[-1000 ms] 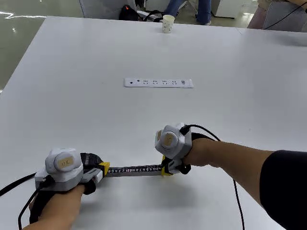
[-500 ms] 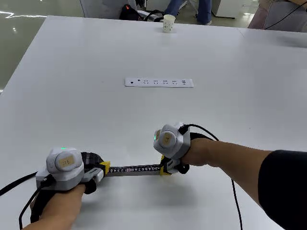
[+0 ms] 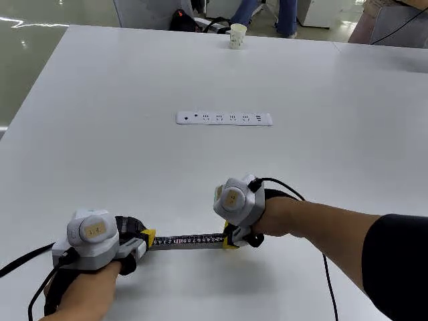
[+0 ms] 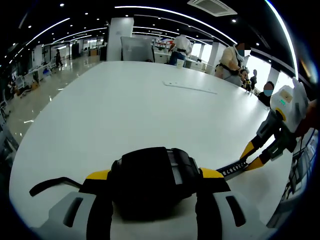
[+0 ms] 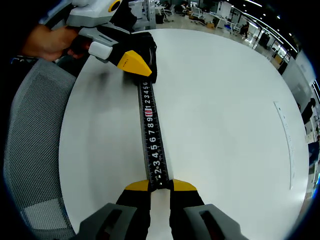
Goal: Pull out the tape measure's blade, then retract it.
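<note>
Head view: at the near edge of the white table [image 3: 134,100], the left gripper [image 3: 143,239] is clamped on the black case [image 3: 128,226], near left. The blade [image 3: 187,238] runs straight out to the right, and the right gripper [image 3: 230,239] pinches its free end. Farther off, a strip [image 3: 224,119] lies mid-table and a cup [image 3: 237,35] stands at the far edge.

Left gripper view: the yellow-tipped jaws squeeze the case [image 4: 150,182] from both sides. The blade [image 4: 232,169] leads off right to the right gripper [image 4: 253,157], jaws closed on the tip.

Right gripper view: the jaws meet tight on the blade's [image 5: 150,130] tip, just by the low numbers. The numbers run along the blade to the case [image 5: 146,49], in the left gripper's [image 5: 132,62] grasp. A mesh chair [image 5: 35,150] sits left, past the table edge.
</note>
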`<state>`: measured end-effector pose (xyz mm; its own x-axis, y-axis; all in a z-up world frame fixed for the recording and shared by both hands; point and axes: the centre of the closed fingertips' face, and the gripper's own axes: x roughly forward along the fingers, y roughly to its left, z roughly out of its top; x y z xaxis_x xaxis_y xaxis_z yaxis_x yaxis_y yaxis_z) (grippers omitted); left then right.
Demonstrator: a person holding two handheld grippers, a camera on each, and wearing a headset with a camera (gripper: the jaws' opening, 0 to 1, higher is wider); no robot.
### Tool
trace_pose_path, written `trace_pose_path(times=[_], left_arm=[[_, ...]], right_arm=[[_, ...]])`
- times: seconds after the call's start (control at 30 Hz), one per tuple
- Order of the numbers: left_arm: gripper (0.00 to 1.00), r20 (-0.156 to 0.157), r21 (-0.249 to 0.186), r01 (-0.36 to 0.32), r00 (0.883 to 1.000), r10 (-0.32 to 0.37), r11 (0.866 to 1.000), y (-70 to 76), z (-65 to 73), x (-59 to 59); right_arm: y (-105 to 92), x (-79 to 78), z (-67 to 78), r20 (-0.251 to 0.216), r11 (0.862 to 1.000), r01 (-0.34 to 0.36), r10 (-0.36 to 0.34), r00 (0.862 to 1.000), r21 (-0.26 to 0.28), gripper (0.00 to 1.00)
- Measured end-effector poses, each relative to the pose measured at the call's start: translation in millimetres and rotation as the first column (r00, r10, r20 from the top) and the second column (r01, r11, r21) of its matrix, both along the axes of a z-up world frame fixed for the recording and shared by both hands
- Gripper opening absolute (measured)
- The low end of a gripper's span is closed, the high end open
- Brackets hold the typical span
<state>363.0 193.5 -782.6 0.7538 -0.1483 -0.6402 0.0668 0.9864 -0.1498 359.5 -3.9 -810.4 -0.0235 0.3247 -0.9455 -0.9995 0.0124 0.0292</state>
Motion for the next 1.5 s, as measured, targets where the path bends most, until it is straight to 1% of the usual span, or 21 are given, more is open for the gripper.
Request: trace_pose_path(times=[0.1, 0.2, 0.5, 0.7, 1.23, 1.5], left_arm=[[0.63, 0.005, 0.002, 0.001, 1.000, -0.001, 1.000, 0.9, 0.2, 0.2], [0.63, 0.002, 0.001, 0.000, 1.000, 0.000, 1.000, 0.4, 0.2, -0.1], [0.63, -0.008, 0.001, 0.002, 1.000, -0.002, 1.000, 0.3, 0.0, -0.5], [0.63, -0.006, 0.004, -0.001, 1.000, 0.001, 1.000, 0.2, 0.2, -0.6], [0.63, -0.016, -0.019, -0.002, 1.000, 0.002, 1.000, -0.5, -1.0, -0.2], [0.63, -0.017, -0.043, -0.004, 1.000, 0.003, 0.999, 0.2, -1.2, -1.4]], right_arm=[[1.1, -0.7, 0.1, 0.002, 1.000, -0.006, 0.006, 1.000, -0.001, 0.10], [2.3, -0.7, 0.0, 0.002, 1.000, -0.015, 0.015, 1.000, -0.003, 0.10], [6.3, -1.1, 0.0, -0.001, 1.000, -0.010, 0.010, 1.000, 0.002, 0.10], [8.1, -1.1, -0.1, -0.005, 1.000, -0.001, 0.001, 1.000, 0.007, 0.10], [14.1, -0.4, -0.4, -0.011, 1.000, 0.006, -0.005, 1.000, 0.018, 0.10], [17.4, -1.5, 0.0, -0.020, 1.000, 0.016, -0.016, 1.000, 0.026, 0.10]])
